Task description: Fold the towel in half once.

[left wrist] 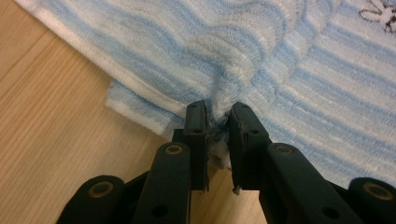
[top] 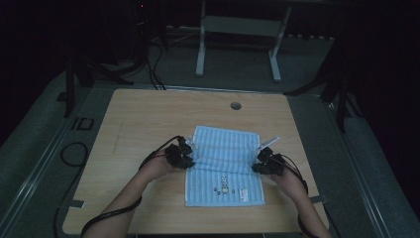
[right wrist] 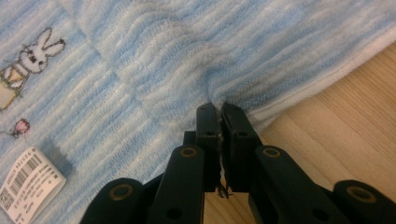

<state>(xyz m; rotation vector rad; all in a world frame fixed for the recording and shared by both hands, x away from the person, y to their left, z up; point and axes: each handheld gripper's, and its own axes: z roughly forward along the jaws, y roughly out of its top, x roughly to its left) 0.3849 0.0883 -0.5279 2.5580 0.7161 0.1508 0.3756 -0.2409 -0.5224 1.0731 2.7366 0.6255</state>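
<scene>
Blue-and-white striped towel (top: 225, 166) lying on the wooden table (top: 143, 114), toward its near edge, partly folded so that one layer lies over another. Left tool (left wrist: 217, 116), at the towel's left edge, has its jaws nearly together with a pinched ridge of terry cloth between them; the cloth bunches upward from the grip. Right tool (right wrist: 219, 112), at the towel's right edge, has its jaws closed tight on the hem. An embroidered rabbit (right wrist: 28, 58) and a white barcode label (right wrist: 28, 184) lie on the towel's near part; the label's print is too small to read. The room behind the table is dark, its stands hard to make out.
</scene>
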